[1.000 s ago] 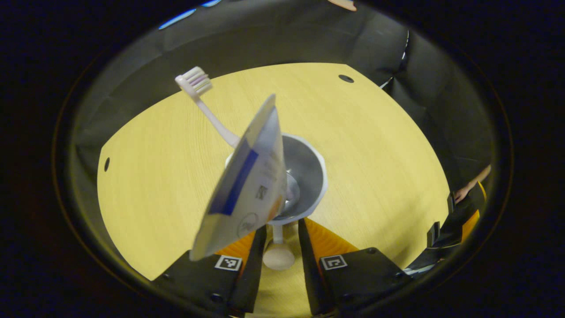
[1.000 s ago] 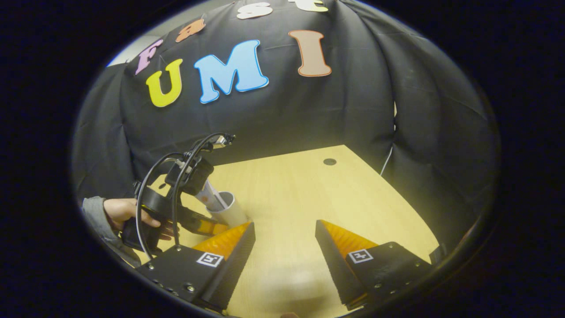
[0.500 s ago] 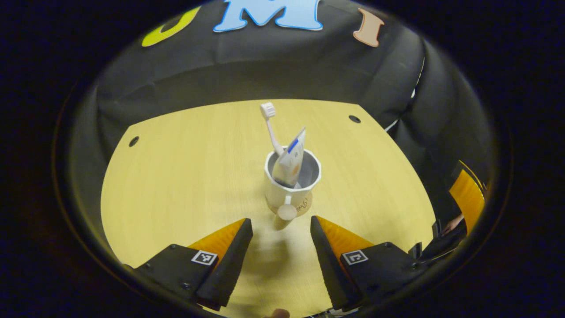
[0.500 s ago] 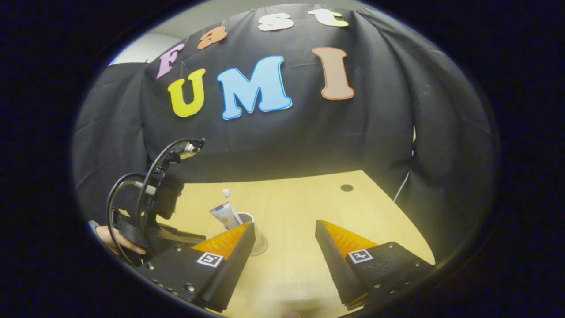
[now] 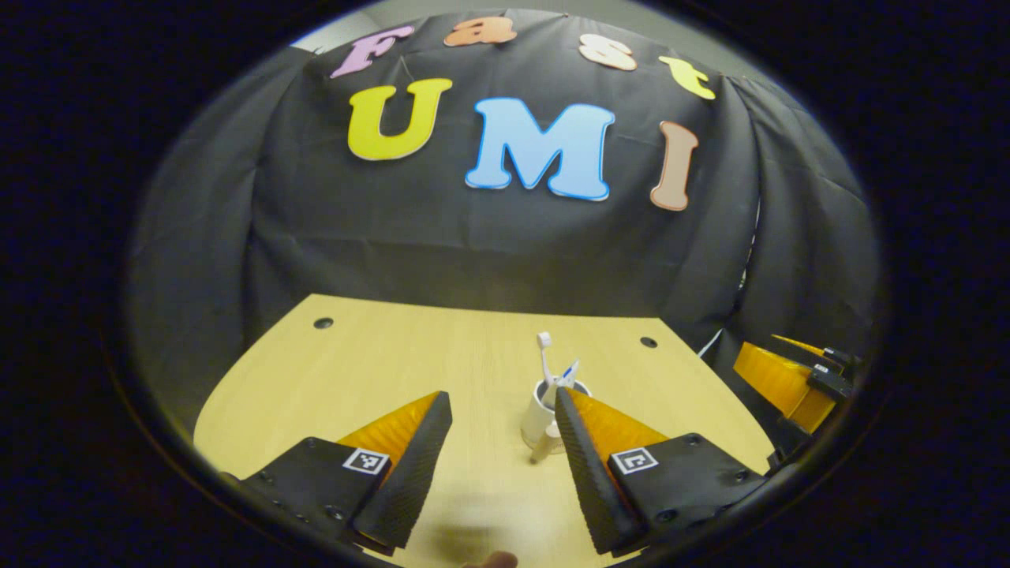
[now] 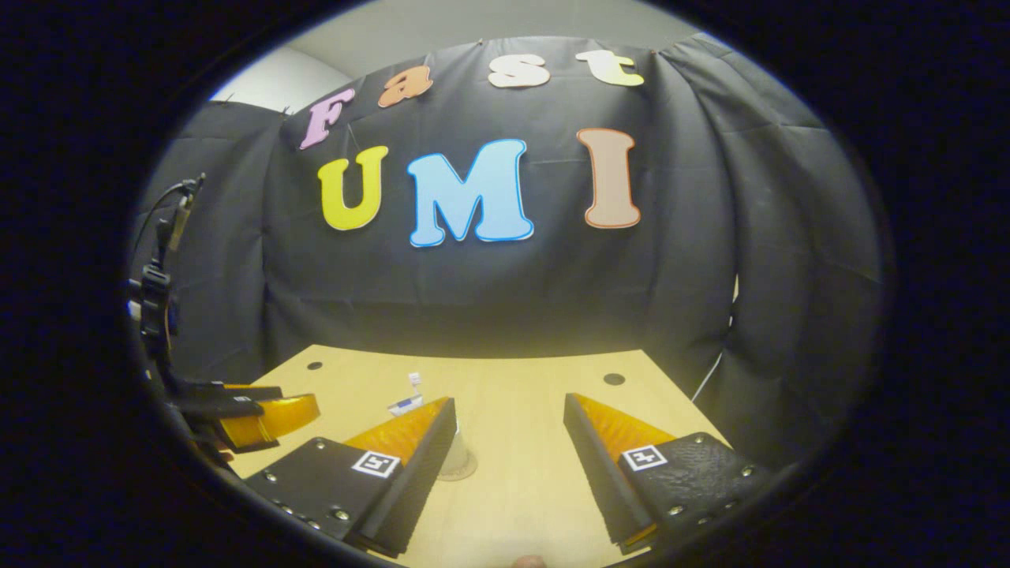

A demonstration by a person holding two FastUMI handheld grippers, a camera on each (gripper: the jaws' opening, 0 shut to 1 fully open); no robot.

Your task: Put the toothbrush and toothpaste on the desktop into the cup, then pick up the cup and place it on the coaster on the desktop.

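A white cup stands upright on the wooden table, just beyond my left gripper, which is open and empty. A white toothbrush and a toothpaste tube stick up out of it. In the right gripper view the cup rests on a round coaster, half hidden behind one finger, with the toothbrush head and the tube showing above. My right gripper is open and empty, apart from the cup.
The right gripper shows at the table's right edge in the left gripper view. The left gripper with its cable sits at the left of the right gripper view. Black cloth walls the table's far side. Small holes mark the tabletop.
My left gripper has opened off the cup's handle and drawn back and up, leaving the cup on the coaster. The right gripper has also pulled back, staying open.
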